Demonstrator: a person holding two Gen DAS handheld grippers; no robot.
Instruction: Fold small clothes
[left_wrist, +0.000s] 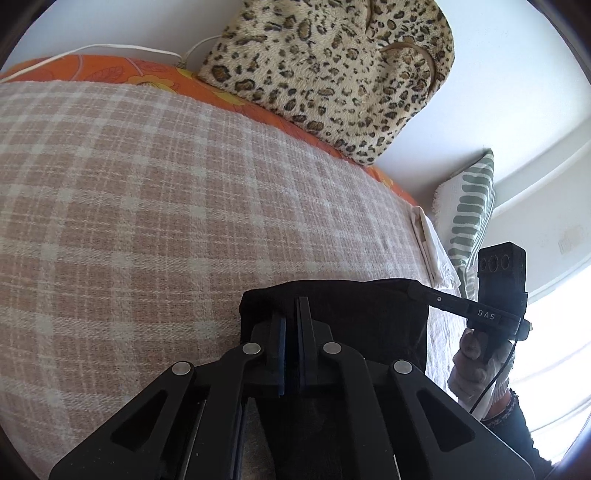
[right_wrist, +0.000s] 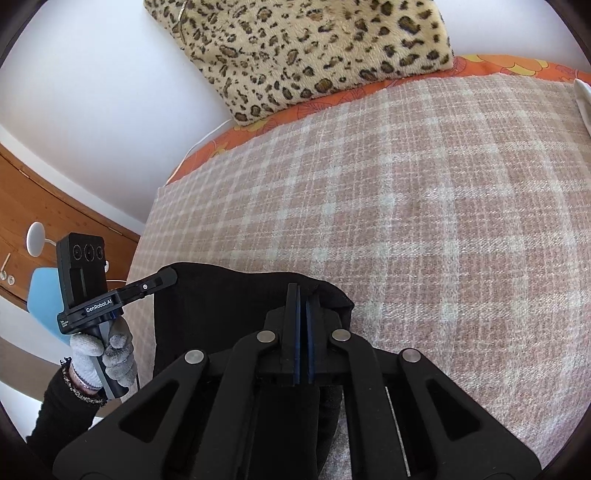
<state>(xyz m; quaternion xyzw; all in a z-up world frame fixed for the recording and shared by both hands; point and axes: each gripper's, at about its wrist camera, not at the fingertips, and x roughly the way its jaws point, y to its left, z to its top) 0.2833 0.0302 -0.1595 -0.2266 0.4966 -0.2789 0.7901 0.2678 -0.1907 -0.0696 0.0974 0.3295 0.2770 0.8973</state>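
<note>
A small black garment (left_wrist: 362, 314) hangs stretched between my two grippers above a pink-and-cream plaid blanket (left_wrist: 147, 206). My left gripper (left_wrist: 293, 306) is shut on the garment's left top corner. In that view the right gripper's fingertips (left_wrist: 415, 288) pinch the other corner. In the right wrist view my right gripper (right_wrist: 303, 295) is shut on the black garment (right_wrist: 221, 295), and the left gripper (right_wrist: 168, 277) clamps its far corner. The cloth's lower part is hidden behind the gripper bodies.
A leopard-print cushion (left_wrist: 332, 70) leans on the white wall at the back of the bed. An orange floral sheet (left_wrist: 122, 70) edges the blanket. A folded white cloth (left_wrist: 428, 240) and a green striped pillow (left_wrist: 469, 210) lie at the right end. A wooden door (right_wrist: 44, 199) stands to the left.
</note>
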